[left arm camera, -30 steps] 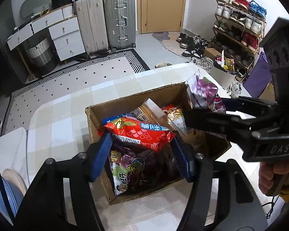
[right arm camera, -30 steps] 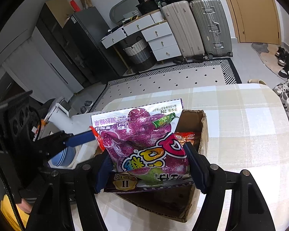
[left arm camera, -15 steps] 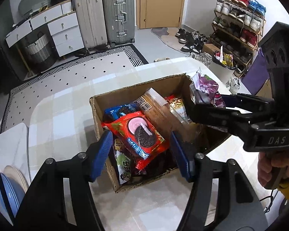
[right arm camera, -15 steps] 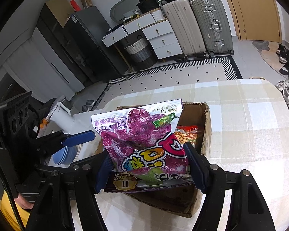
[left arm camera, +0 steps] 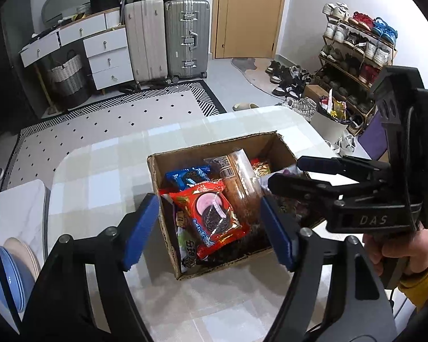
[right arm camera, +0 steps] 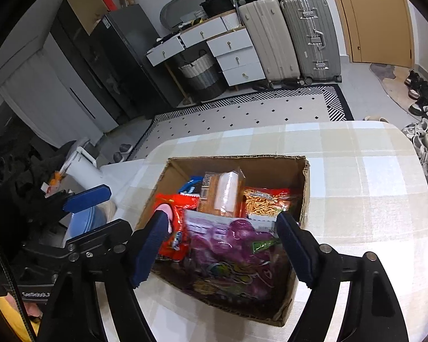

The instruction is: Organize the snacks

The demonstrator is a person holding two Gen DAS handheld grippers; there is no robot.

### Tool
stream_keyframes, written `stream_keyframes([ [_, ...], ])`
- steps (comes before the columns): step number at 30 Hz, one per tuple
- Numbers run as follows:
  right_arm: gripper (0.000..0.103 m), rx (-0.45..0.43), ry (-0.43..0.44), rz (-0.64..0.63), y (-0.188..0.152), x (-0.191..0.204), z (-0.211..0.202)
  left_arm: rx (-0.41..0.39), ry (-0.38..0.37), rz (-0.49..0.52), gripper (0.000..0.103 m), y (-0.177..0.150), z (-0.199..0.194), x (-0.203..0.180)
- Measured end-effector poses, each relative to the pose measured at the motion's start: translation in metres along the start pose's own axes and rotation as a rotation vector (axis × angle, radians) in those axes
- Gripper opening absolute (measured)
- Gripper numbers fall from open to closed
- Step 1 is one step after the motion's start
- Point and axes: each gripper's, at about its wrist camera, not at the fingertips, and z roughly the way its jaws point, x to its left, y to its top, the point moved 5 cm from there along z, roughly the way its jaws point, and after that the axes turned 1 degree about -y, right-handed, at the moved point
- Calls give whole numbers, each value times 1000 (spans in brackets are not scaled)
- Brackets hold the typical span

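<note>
An open cardboard box [left arm camera: 214,146] [right arm camera: 236,158] of snacks stands on the checked table. Inside lie a red cookie packet [left arm camera: 211,222], a blue cookie packet [left arm camera: 188,175], a brown clear-wrapped pack [right arm camera: 222,193], a red bag of crispy sticks [right arm camera: 265,199] and a purple candy bag [right arm camera: 234,245]. My left gripper [left arm camera: 208,228] hovers above the box's near end, its jaws opening, nothing pressed between them. My right gripper [right arm camera: 222,246] hangs over the purple bag, its jaws also opening and the pads clear of the bag. It reaches in from the right in the left wrist view [left arm camera: 285,171].
A stack of blue and beige plates [left arm camera: 5,273] sits at the table's left edge. The checked tablecloth [left arm camera: 100,176] stretches left of and behind the box. A white bin [left arm camera: 331,122], a shoe rack [left arm camera: 356,51] and suitcases [left arm camera: 185,37] stand on the floor beyond.
The left gripper let go of the red cookie packet, which now lies in the box, and drew back and up. The right gripper released the purple bag, which dropped into the box.
</note>
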Motion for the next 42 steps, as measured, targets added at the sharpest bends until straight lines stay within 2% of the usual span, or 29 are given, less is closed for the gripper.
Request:
stream_keyframes([
  [9,80,-89,2,-52,0,23,-42,-53,28,-23,72,-7,-35,0],
  [14,80,-160,3,-112,-1,47,-81,-112,44,-19,78,-7,-79,-10],
  [16,83,-189,11,-121,-1,56,-99,-146,54,-20,79,-4,-101,-15],
  [19,95,-247,12,-146,-2,70,-132,-206,66,-15,80,-3,-141,-25],
  [24,98,-348,25,-201,-13,91,-186,-310,81,-2,84,-6,-209,-43],
  [27,101,-416,24,-245,-23,106,-220,-369,84,8,91,-9,-251,-54],
  [29,102,-473,33,-268,-32,114,-246,-427,99,17,102,-15,-286,-62],
  [30,102,-491,39,-277,-35,119,-255,-460,111,18,102,-17,-302,-64],
  [36,102,-603,51,-328,-66,140,-309,-622,160,10,102,-49,-385,-73],
  [39,102,-658,38,-360,-90,143,-326,-668,191,-14,102,-71,-411,-71],
  [42,102,-698,-4,-402,-114,144,-333,-678,210,-45,102,-92,-427,-64],
])
